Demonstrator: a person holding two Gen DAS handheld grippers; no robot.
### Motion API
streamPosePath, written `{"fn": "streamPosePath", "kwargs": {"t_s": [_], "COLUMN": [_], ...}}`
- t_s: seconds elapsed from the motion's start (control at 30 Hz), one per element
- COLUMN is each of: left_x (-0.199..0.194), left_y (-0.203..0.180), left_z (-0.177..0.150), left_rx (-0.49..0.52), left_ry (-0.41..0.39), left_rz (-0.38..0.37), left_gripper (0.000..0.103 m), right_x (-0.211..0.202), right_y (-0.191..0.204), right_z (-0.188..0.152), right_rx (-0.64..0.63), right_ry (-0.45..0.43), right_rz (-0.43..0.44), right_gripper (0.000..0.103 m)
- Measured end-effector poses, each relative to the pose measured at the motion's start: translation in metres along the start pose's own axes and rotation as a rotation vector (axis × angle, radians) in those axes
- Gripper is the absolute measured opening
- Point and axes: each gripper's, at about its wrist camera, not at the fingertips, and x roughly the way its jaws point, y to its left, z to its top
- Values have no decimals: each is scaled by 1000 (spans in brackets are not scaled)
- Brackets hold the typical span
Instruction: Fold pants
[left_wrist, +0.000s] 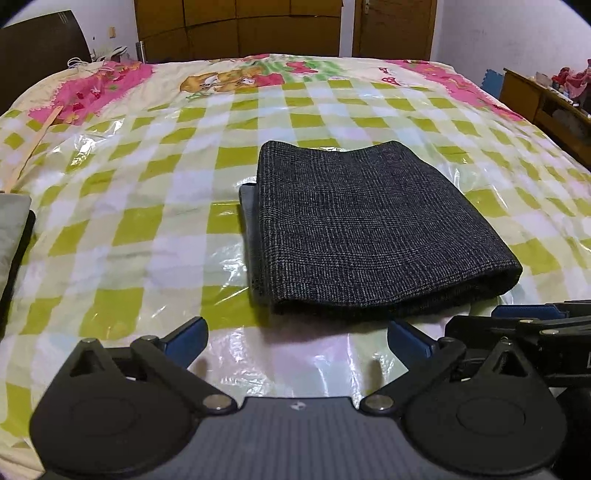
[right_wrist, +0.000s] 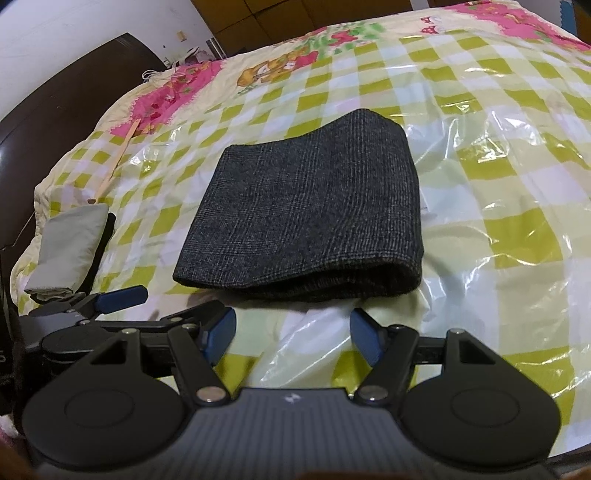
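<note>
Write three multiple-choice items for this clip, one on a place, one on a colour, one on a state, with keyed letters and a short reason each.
1. Where does the folded dark grey woven pants bundle lie?
A. On the clear plastic sheet over the green-checked bed quilt
B. On a wooden floor
C. Inside a drawer

2. What colour are the pads on the left gripper?
A. Red
B. Blue
C. White

3. How does the right gripper stand?
A. Shut on the pants
B. Shut on the plastic
C. Open, holding nothing

Key: 1 A, glossy plastic shows around the bundle on the bed. 2 B, both pads are blue. 3 C, its fingers are apart, short of the bundle's near edge.
</note>
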Motion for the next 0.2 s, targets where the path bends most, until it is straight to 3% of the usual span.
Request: {"fn": "streamPosePath", "kwargs": {"t_s": [0.2], "left_x": [0], "left_y": [0], "left_z": [-1], "left_rx": [-7], "left_ry": [4], "left_rz": [3], "left_gripper": [103], "right_x": [0], "right_y": [-1], "right_z": [0], "right_rx": [3], "right_ry": [-2], "right_rz": [4], "right_gripper": [69]}}
